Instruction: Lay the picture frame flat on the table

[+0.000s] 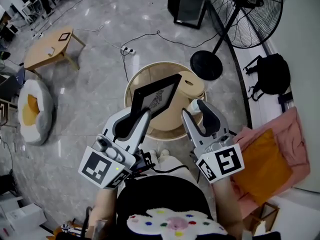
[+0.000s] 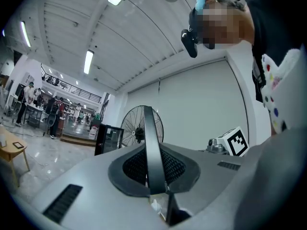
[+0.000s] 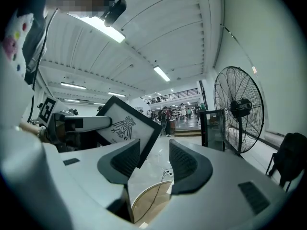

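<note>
Picture frame (image 1: 156, 98): black border, white sheet inside, a dark winged insect-like drawing printed on it (image 3: 122, 126). It is not laid flat; it is held tilted, face turned up and towards the person, over the round pale wooden tabletop (image 1: 150, 69). It is clamped at its lower left edge by the left tool (image 1: 140, 115), and in the left gripper view the thin black edge (image 2: 151, 147) is seen pinched upright between the jaws. Contact with the tabletop cannot be told.

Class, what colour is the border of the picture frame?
Black. The picture frame shows best in the right gripper view.
</note>
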`<state>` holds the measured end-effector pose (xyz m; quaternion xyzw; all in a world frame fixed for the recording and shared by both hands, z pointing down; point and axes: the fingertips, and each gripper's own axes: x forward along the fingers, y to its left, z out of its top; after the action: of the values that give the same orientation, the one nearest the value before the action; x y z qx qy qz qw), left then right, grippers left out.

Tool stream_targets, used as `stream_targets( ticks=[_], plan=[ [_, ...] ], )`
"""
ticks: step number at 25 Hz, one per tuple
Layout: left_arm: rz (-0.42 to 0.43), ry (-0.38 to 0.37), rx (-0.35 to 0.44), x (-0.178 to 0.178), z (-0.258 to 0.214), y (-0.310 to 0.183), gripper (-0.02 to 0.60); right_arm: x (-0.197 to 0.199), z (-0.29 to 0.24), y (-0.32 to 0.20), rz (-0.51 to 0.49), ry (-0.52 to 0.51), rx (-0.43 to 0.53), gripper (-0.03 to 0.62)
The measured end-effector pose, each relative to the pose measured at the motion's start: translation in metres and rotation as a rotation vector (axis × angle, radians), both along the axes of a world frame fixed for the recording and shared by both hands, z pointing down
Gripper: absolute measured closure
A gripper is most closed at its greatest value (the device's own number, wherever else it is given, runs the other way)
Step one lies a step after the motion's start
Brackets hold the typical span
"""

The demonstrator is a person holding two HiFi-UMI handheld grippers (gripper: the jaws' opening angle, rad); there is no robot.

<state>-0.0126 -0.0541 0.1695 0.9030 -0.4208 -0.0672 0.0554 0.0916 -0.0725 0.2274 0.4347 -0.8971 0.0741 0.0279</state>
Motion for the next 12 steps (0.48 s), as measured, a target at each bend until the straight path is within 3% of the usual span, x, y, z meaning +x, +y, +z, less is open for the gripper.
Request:
stream_targets(
  ticks=[4,12],
  plan=[
    [0.034,-0.005,-0.051,-0.007,0.012,-0.007,0.54,-0.006,-0.002,-0.006,0.017,-0.012,-0.005,0.402],
    [0.125,0.117,-0.111,-0.014,0.021,-0.014,0.54,-0.016,0.007,-0.008,0.029,-0.047,-0.057,0.391]
  ],
)
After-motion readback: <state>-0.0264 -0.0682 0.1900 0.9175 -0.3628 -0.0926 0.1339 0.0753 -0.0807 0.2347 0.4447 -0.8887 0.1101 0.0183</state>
